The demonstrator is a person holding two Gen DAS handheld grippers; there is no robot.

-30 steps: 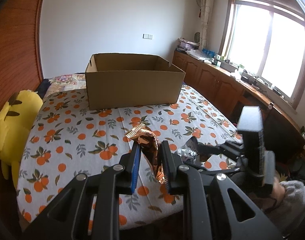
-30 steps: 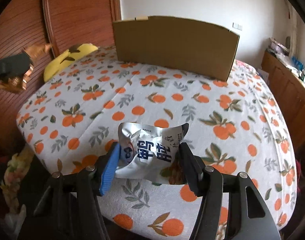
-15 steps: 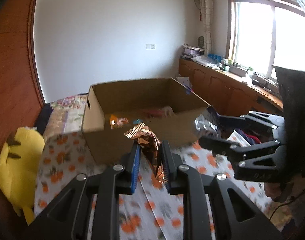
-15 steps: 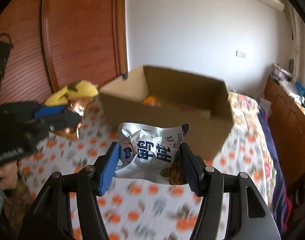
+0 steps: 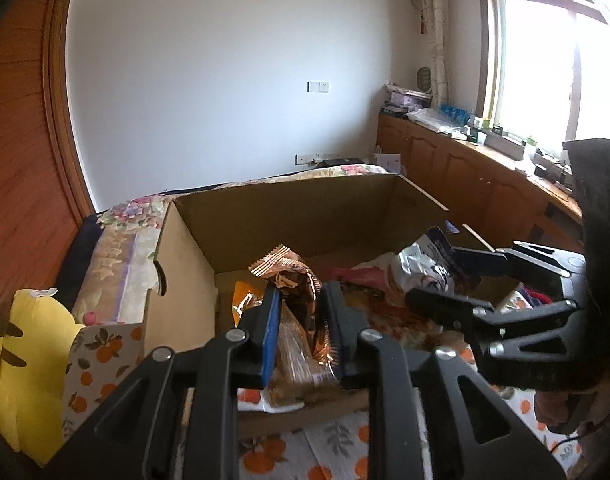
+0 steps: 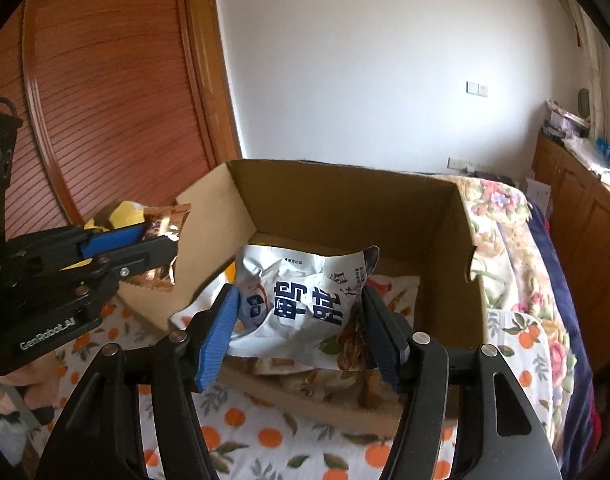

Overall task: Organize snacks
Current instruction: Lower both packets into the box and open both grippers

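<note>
Cardboard box below two grippers: left pinches one copper packet, right one silver pouch.

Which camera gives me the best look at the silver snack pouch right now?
The right wrist view: the silver snack pouch fills the centre between the right gripper's fingers, its blue print facing the lens, above the cardboard box. The left wrist view shows only a crumpled edge of it at the far right, partly hidden by gripper fingers.
</note>
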